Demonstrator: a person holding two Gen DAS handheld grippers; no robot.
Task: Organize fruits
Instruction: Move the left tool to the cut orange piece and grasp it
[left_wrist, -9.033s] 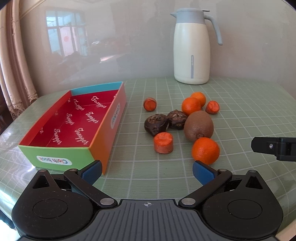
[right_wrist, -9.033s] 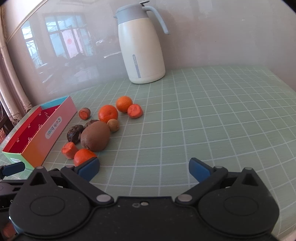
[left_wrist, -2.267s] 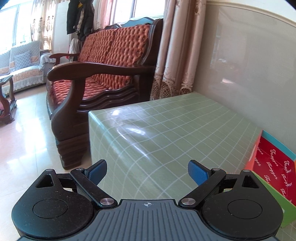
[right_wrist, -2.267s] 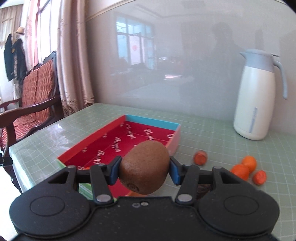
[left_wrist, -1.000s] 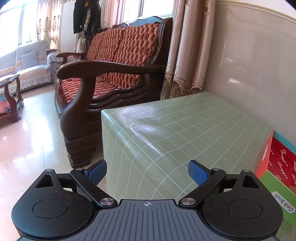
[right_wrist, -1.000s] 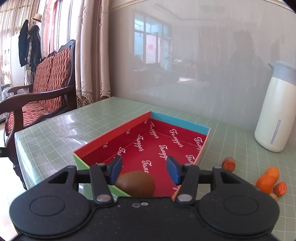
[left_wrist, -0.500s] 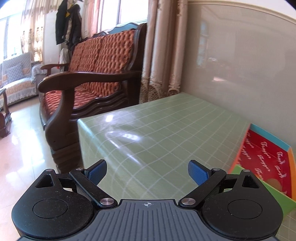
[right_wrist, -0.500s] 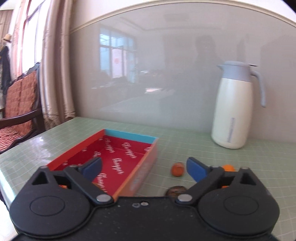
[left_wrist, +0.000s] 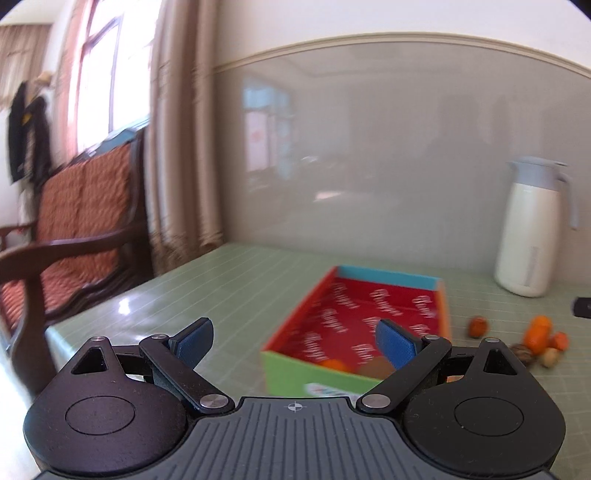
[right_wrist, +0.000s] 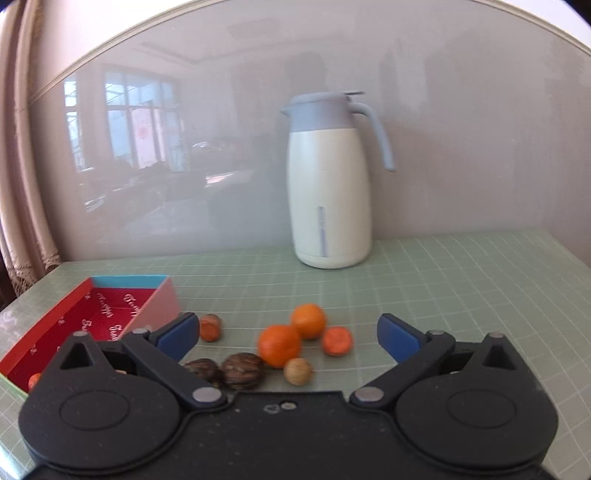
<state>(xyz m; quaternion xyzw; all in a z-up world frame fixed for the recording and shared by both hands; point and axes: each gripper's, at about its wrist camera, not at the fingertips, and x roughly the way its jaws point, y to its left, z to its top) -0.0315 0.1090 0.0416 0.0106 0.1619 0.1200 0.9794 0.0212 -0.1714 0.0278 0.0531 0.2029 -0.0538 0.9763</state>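
The red-lined box (left_wrist: 369, 314) sits on the green table; a kiwi (left_wrist: 376, 368) and an orange (left_wrist: 334, 364) lie at its near end. My left gripper (left_wrist: 294, 339) is open and empty, in front of the box. My right gripper (right_wrist: 288, 334) is open and empty, above the loose fruit. On the table lie two oranges (right_wrist: 279, 345) (right_wrist: 308, 320), two small orange-red fruits (right_wrist: 337, 340) (right_wrist: 210, 327), two dark wrinkled fruits (right_wrist: 242, 370) (right_wrist: 202, 370) and a small tan one (right_wrist: 297, 371). The box shows left in the right wrist view (right_wrist: 110, 314).
A white and grey thermos jug (right_wrist: 328, 184) stands at the back of the table by the glossy wall. A wooden armchair (left_wrist: 66, 236) with red cushions stands off the table's left edge. Curtains (left_wrist: 177, 147) hang behind it.
My right gripper let the kiwi go into the box, opened wide and swung right toward the loose fruit. My left gripper swung right from the armchair side to face the box.
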